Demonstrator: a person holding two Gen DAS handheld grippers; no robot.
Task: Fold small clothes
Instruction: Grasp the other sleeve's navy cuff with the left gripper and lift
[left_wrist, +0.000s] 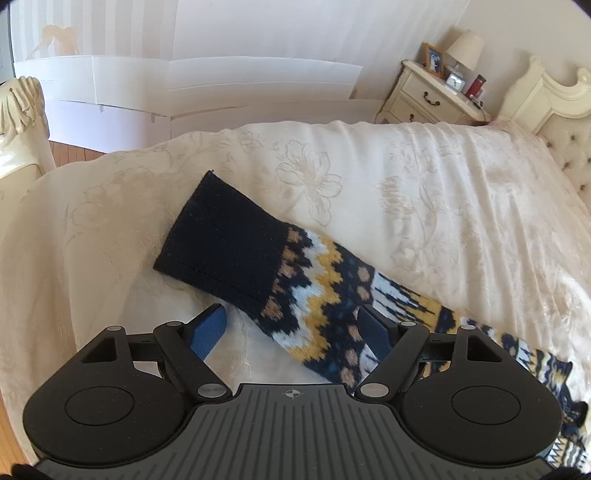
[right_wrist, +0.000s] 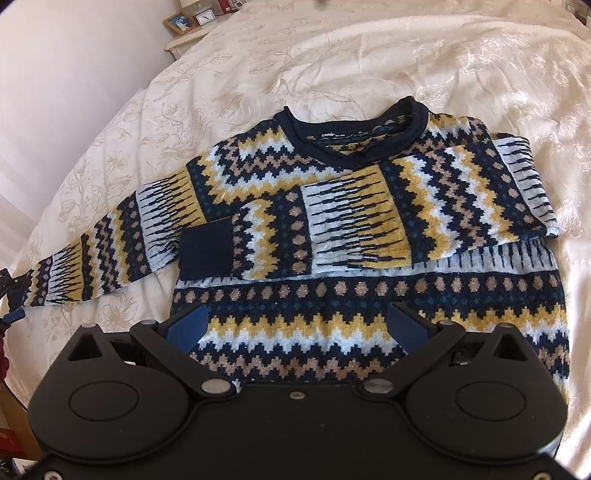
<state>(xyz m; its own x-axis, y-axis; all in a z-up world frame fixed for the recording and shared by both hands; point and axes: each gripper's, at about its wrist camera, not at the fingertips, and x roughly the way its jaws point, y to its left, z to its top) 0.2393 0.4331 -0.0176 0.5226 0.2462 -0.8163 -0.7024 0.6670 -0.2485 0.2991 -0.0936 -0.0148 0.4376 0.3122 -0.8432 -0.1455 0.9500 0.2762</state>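
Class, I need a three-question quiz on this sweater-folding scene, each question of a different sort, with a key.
1. True or false: one sleeve of the sweater is already folded across its chest.
2. The open left claw is at which part of the other sleeve? A) by the navy cuff B) at the shoulder C) at the collar
3. Fill in: the sweater lies on a cream ____.

Key: 1 true; 2 A; 3 bedspread. The right claw hangs open over the sweater's lower body.
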